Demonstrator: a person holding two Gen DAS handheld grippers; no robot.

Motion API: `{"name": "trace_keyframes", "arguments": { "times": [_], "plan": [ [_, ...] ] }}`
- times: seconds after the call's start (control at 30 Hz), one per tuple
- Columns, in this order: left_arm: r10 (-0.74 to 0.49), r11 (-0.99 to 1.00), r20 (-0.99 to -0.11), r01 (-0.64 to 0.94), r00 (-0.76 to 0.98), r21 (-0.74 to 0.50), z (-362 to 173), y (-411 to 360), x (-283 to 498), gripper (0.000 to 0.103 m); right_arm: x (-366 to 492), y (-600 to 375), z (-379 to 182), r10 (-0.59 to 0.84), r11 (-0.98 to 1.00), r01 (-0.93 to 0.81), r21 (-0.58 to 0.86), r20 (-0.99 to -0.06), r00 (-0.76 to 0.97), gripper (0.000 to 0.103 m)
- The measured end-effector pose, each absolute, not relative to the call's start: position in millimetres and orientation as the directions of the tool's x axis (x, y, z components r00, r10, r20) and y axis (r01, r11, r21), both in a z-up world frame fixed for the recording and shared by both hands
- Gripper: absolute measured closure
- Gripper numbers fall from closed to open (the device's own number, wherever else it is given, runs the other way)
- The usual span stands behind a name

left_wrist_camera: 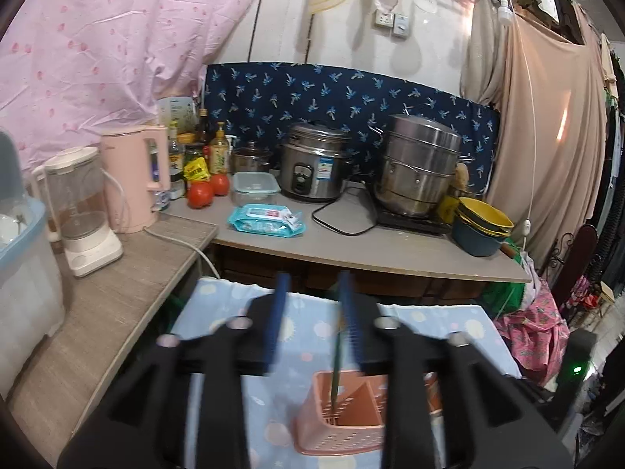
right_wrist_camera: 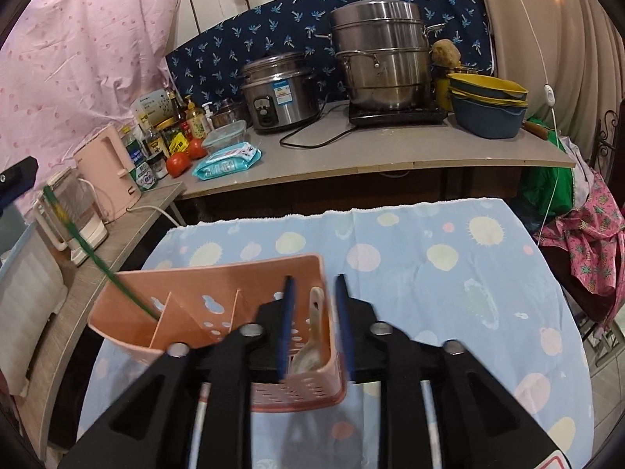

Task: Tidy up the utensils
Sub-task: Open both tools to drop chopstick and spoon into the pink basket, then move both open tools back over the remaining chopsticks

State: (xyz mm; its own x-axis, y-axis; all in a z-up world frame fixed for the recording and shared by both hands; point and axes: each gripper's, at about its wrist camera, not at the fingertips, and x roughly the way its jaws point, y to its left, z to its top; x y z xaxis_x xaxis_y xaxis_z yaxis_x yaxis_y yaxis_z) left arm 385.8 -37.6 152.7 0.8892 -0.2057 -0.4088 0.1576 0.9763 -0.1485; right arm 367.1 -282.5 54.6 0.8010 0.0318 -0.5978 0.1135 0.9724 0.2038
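While the left tool [left_wrist_camera: 310, 312] stands released above the pink caddy [right_wrist_camera: 218, 312] on the desk [right_wrist_camera: 449, 273], the green utensil [left_wrist_camera: 335, 367] leans in the caddy's left compartment, long axis near upright, and the right tool [right_wrist_camera: 314, 324], also released, straddles the right compartment's pale spoon [right_wrist_camera: 312, 336].

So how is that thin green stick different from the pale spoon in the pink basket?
The green stick is long and thin, and it leans far out of the pink basket; the pale spoon is short and broad and sits low inside. The stick is in the basket's left end compartment, the spoon in the right one. The stick runs up along a finger of the open left gripper; the open right gripper straddles the spoon. Both stand in one basket.
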Motion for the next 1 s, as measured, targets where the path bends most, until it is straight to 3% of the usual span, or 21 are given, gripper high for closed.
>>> {"name": "trace_keyframes", "arguments": {
  "times": [0.1, 0.47, 1.0],
  "plan": [
    [-0.201, 0.976, -0.405, 0.15, 0.892, -0.156, 153, -32, 379, 0.055, 359, -281, 60, 0.023, 0.974, 0.114, 0.195, -0.588, 0.808, 0.07],
    [-0.186, 0.981, -0.478, 0.133, 0.859, -0.144, 123, -12, 314, 0.055, 275, -281, 53, 0.052, 0.967, 0.112, 0.229, -0.605, 0.794, 0.066],
    [-0.141, 0.99, -0.687, 0.098, 0.713, -0.103, 0, 14, 174, 0.055, 117, -259, -6, -0.009, 0.975, 0.162, 0.152, -0.702, 0.713, 0.066]
  ]
}}
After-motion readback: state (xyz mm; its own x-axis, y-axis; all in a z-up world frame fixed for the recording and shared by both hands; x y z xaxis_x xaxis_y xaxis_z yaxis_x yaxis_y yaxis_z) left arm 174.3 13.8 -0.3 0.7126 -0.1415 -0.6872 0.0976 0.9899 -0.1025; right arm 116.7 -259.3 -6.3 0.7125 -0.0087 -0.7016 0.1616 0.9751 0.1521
